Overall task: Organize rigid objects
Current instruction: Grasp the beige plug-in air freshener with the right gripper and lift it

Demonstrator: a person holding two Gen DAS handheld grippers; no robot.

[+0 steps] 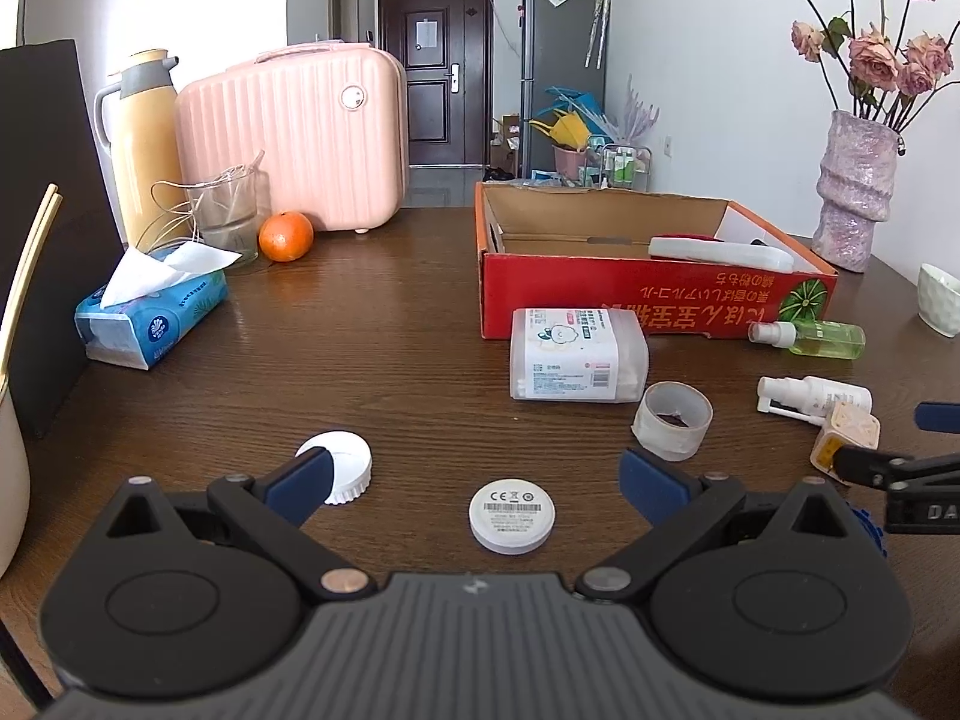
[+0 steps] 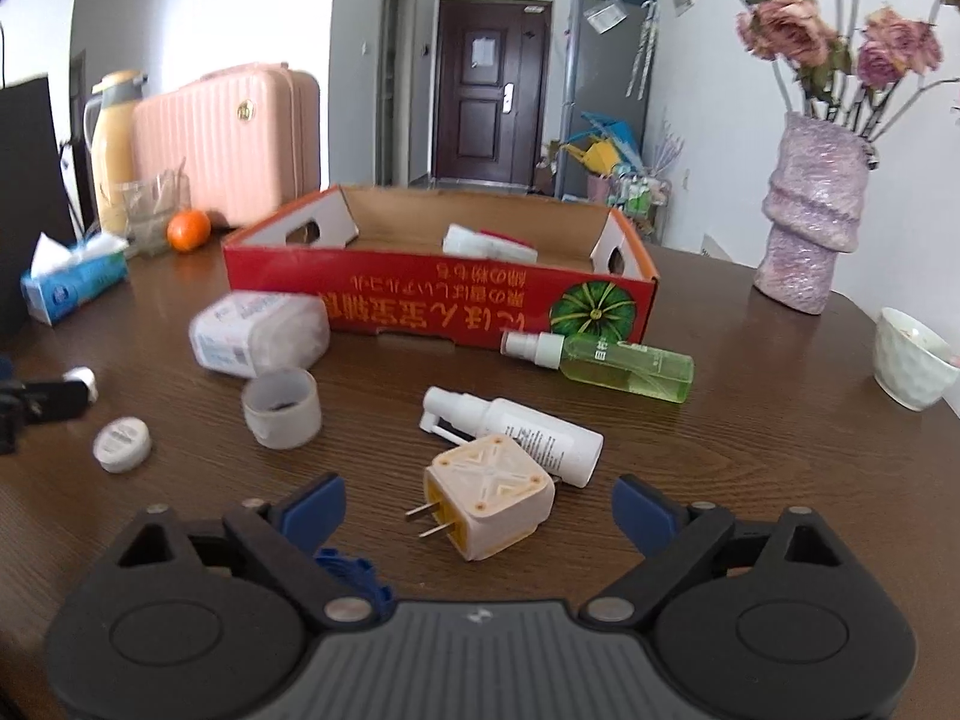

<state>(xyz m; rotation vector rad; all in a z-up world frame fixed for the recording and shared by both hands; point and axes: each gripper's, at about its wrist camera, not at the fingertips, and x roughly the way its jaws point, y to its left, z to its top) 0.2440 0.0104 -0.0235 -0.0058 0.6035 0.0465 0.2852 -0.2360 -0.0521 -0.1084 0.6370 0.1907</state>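
The left tongs (image 1: 477, 480) are seen spread wide and released, their blue pads mounted on black jointed arms. A small white plastic disc (image 1: 511, 516) with a printed barcode label lies flat on the surface between the pads, touched by neither. A white ribbed cap (image 1: 342, 468) is partly covered by the left pad. Further out, a squat translucent tape roll (image 1: 672, 420) stands on its edge face, and behind it a rounded white plastic box (image 1: 578, 354) of cotton swabs lies on its side.

The right tongs (image 2: 478, 507) are likewise released, with nothing gripped. A cream, rounded cubic plug adapter (image 2: 489, 495) with a moulded X-pattern on top and two metal prongs pointing left rests on the surface between the pads, nearer the right one in neither case touching. Just behind it a white nasal spray bottle (image 2: 528, 429) lies on its side, and beyond that a clear bottle of green liquid (image 2: 606, 363) with a white pump head lies against the front wall of a red printed cardboard tray (image 2: 432, 300).

The surface (image 1: 390, 372) is dark brown wood-grain. At its far edge a knobbly lilac vase (image 2: 807, 228) of dried roses and a ribbed pink hard-shell case (image 1: 300, 132) are set.
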